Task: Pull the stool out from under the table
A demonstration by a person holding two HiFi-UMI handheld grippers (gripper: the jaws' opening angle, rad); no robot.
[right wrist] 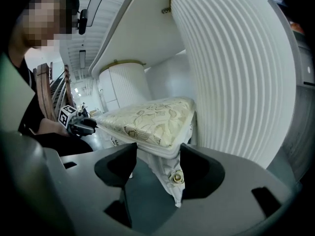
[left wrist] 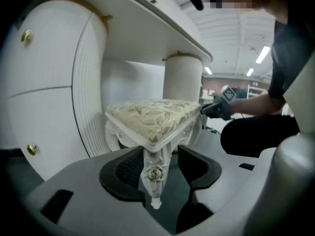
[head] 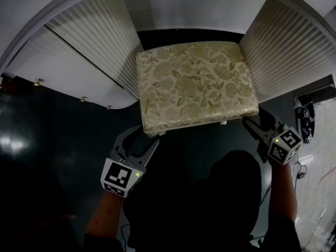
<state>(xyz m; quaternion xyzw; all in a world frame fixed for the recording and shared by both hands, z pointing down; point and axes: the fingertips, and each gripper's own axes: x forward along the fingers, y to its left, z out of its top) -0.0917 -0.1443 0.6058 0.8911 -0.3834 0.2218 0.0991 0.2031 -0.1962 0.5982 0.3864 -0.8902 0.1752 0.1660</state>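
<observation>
The stool [head: 197, 83], with a gold floral cushion, stands between the table's two ribbed white pedestals, partly under the tabletop. My left gripper [head: 144, 136] is at its front-left corner. In the left gripper view the carved white leg [left wrist: 156, 173] stands between the jaws of my left gripper [left wrist: 160, 149], against the left pad, with a slim gap on the right. My right gripper [head: 256, 117] is at the front-right corner. In the right gripper view that corner's leg [right wrist: 174, 181] rests against the right pad of my right gripper [right wrist: 157, 149], clear of the left pad.
Ribbed pedestals [head: 94, 41] [head: 294, 46] flank the stool closely on both sides. The curved white tabletop [head: 178, 4] overhangs the stool's far end. The floor [head: 58, 130] is dark and glossy. Cables and small gear [head: 305, 121] lie at the right.
</observation>
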